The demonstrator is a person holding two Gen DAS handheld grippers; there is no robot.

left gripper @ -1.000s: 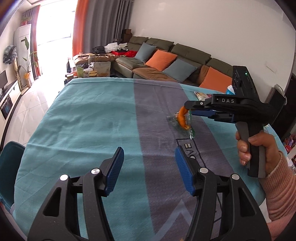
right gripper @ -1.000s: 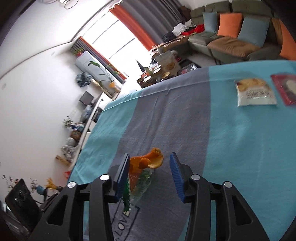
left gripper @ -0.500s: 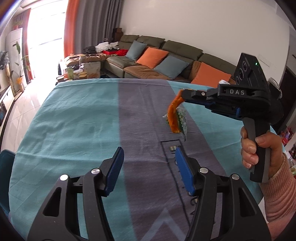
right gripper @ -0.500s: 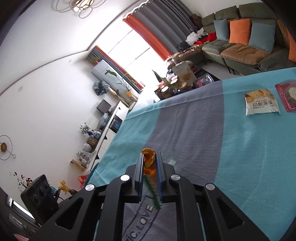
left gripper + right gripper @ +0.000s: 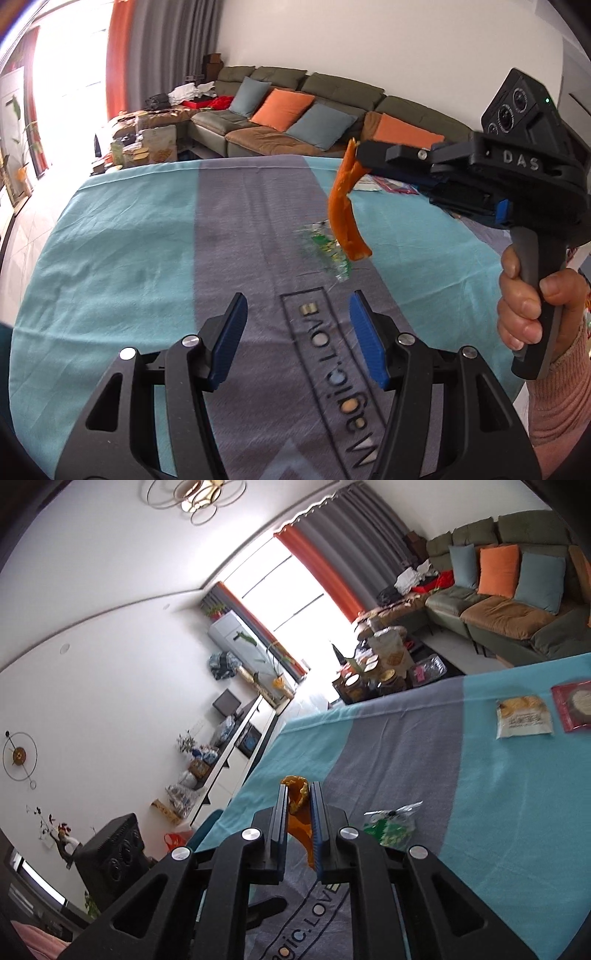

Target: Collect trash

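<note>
Left wrist view: right hand-held gripper (image 5: 364, 155) clamps orange peel (image 5: 345, 214); left hand-held gripper (image 5: 295, 332) gapes empty. Next, probably a bin.

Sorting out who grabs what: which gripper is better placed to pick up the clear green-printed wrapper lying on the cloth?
Left. The left gripper is open, empty, aimed toward the wrapper; the right gripper is shut on the orange peel.
</note>
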